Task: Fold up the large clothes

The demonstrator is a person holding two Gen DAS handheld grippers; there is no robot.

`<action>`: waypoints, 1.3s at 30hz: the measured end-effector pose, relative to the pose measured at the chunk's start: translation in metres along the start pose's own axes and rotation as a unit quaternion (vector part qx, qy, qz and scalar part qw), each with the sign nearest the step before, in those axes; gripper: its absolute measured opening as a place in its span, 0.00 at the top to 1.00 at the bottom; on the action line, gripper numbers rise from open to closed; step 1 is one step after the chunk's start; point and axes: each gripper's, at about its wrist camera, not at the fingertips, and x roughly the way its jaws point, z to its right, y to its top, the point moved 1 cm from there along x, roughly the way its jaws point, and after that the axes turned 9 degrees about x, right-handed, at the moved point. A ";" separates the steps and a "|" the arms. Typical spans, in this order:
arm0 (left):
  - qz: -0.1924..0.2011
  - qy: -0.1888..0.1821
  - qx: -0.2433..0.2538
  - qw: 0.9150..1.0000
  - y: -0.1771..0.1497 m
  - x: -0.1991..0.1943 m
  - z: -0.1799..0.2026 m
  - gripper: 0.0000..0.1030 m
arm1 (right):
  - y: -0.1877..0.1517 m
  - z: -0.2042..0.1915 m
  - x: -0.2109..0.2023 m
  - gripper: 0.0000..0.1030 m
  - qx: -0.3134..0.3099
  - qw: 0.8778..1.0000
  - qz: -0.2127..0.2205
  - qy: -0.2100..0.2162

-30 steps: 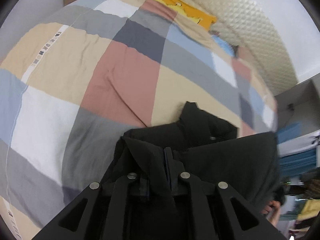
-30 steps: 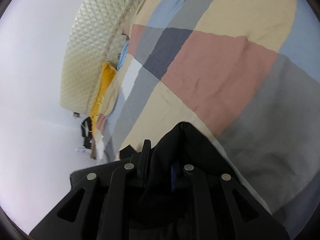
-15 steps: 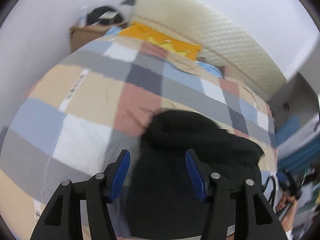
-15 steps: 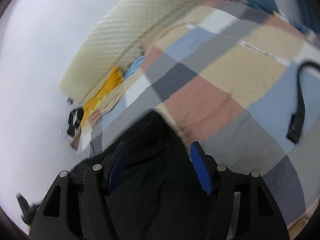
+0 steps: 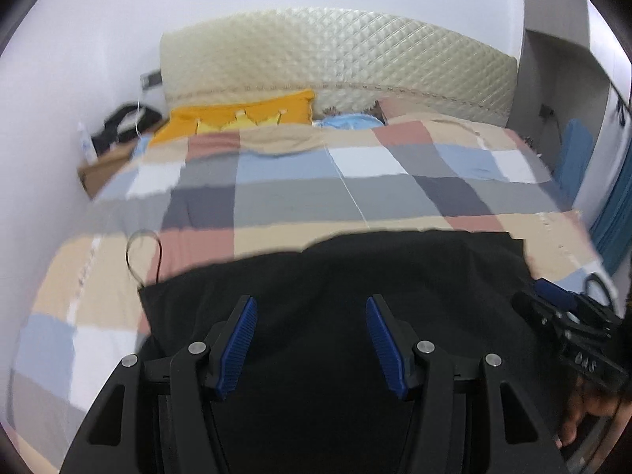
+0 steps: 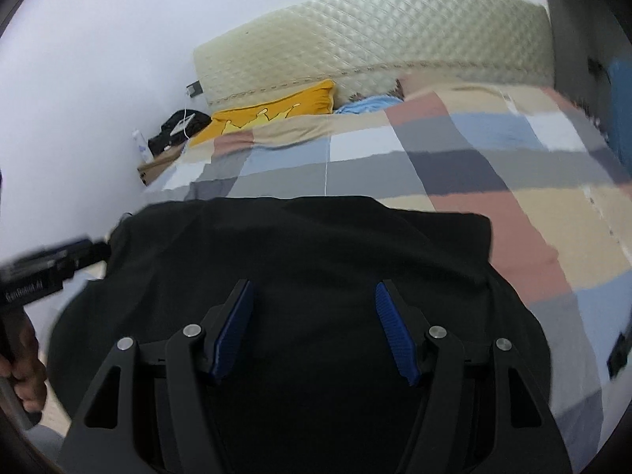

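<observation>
A black garment (image 5: 355,276) lies folded in a broad flat shape on the near part of the checked bed cover (image 5: 316,193); it also shows in the right wrist view (image 6: 296,245). My left gripper (image 5: 312,335) is open and empty above the garment's near part, blue pads wide apart. My right gripper (image 6: 316,324) is open and empty above the garment too. The right gripper also shows at the right edge of the left wrist view (image 5: 568,324). The left gripper shows at the left edge of the right wrist view (image 6: 47,264).
A quilted cream headboard (image 5: 335,63) stands at the far end, with a yellow pillow (image 5: 241,114) and a blue one (image 5: 347,122) below it. A thin black cable loop (image 5: 142,252) lies on the cover left of the garment. A wooden nightstand (image 5: 102,170) is far left. Blue fabric (image 5: 612,205) hangs at the right.
Both grippers were shut on the black garment one second ago. They have let go, opened wide and drawn back, and the garment now lies flat on the bed.
</observation>
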 end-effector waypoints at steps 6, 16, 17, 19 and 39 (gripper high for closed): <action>-0.033 -0.005 0.012 0.999 0.003 0.057 0.001 0.45 | 0.008 0.003 0.041 0.36 0.005 1.000 -0.018 -0.003; -0.052 -0.023 -0.014 0.998 -0.008 0.094 -0.010 0.41 | 0.011 -0.007 0.075 0.35 -0.026 0.998 -0.055 -0.024; -0.054 -0.029 -0.024 0.998 -0.012 0.095 -0.013 0.40 | 0.010 -0.007 0.074 0.35 -0.028 0.998 -0.053 -0.024; -0.056 -0.032 -0.034 0.997 -0.015 0.095 -0.015 0.40 | 0.008 -0.008 0.074 0.35 -0.034 0.998 -0.053 -0.027; -0.060 -0.025 -0.061 0.996 -0.021 0.115 -0.016 0.39 | 0.004 -0.002 0.087 0.33 -0.007 0.999 -0.037 -0.014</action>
